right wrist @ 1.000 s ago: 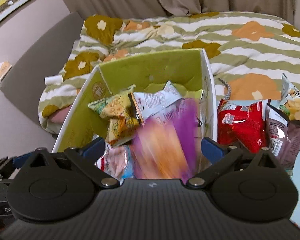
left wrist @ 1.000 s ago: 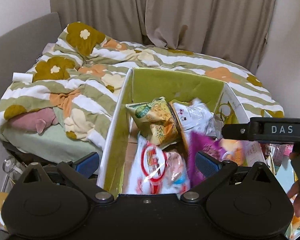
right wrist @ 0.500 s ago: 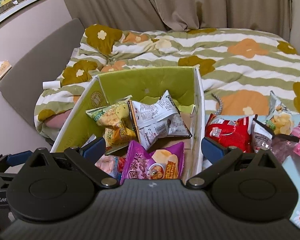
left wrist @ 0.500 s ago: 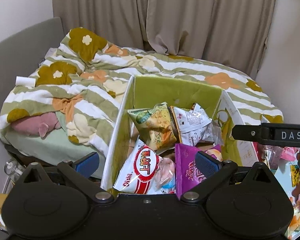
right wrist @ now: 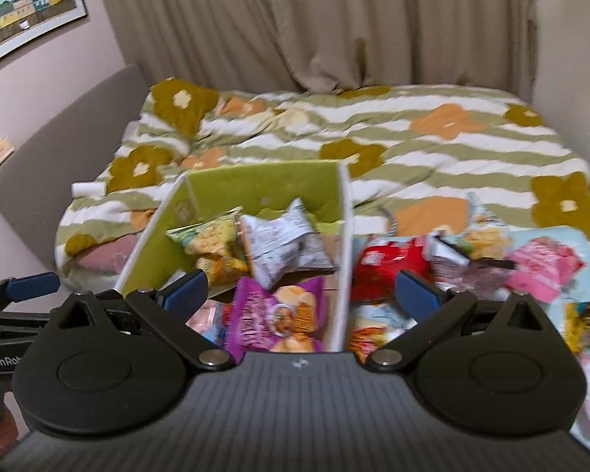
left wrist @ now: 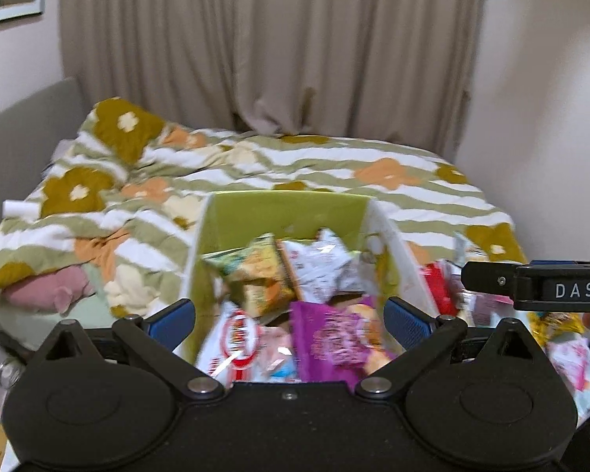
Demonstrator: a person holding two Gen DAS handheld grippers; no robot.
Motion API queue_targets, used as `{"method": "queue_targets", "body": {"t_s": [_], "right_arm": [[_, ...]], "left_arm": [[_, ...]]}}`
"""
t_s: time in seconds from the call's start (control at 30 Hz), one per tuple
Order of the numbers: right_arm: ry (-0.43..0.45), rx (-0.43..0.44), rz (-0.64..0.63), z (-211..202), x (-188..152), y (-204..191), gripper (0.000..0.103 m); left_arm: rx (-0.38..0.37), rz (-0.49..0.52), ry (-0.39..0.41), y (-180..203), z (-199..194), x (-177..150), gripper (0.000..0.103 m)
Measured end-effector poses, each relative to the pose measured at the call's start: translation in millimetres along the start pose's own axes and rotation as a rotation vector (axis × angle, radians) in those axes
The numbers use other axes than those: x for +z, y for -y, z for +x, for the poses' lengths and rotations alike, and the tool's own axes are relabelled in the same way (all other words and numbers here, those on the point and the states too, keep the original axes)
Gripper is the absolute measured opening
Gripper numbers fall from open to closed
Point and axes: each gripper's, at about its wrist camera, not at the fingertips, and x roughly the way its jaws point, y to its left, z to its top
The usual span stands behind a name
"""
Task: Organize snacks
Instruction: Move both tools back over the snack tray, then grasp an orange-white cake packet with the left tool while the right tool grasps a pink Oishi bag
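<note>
Fingers [right wrist: 185,290] spread, empty; four packets [right wrist: 279,316] in box [right wrist: 255,181].

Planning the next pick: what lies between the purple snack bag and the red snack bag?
In the right wrist view, the box's white right wall stands between them: the purple snack bag lies inside the box, the red snack bag outside.

I counted four packets in one box [right wrist: 336,212]: one purple [right wrist: 279,320], one white [right wrist: 281,244], one yellow-green [right wrist: 212,242], one red-white [left wrist: 238,340]. Outside lay several more, blurred.
</note>
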Motion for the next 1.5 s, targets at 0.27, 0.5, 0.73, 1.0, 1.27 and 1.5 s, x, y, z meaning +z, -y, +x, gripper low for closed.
{"method": "queue_targets", "body": {"t_s": [0.27,0.5,0.73,1.0,1.27,1.5], "right_arm": [[0.050,-0.140,0.059,-45,-15,48,0.103],[0.056,-0.280,0.054,-77,-34,111,0.103],[-0.002,-0.294,0.103,-94,-55,184,0.103],[-0.058,-0.277,0.144,-94,-79,249,0.103],[-0.109,-0.234,0.171,-68,-105,291,0.103],[-0.134,-0.182,0.192,-43,-122,310,0.103]], "left_arm": [[-0.129,0.073,-0.017,53,-1,-4,0.103],[-0.202,0.126,-0.028,117,3,-11,0.103],[-0.265,0.152,-0.108,199,19,-33,0.103],[-0.285,0.158,-0.219,272,48,-69,0.103],[-0.224,0.113,-0.330,324,92,-114,0.103],[-0.146,0.096,-0.344,348,120,-138,0.103]]}}
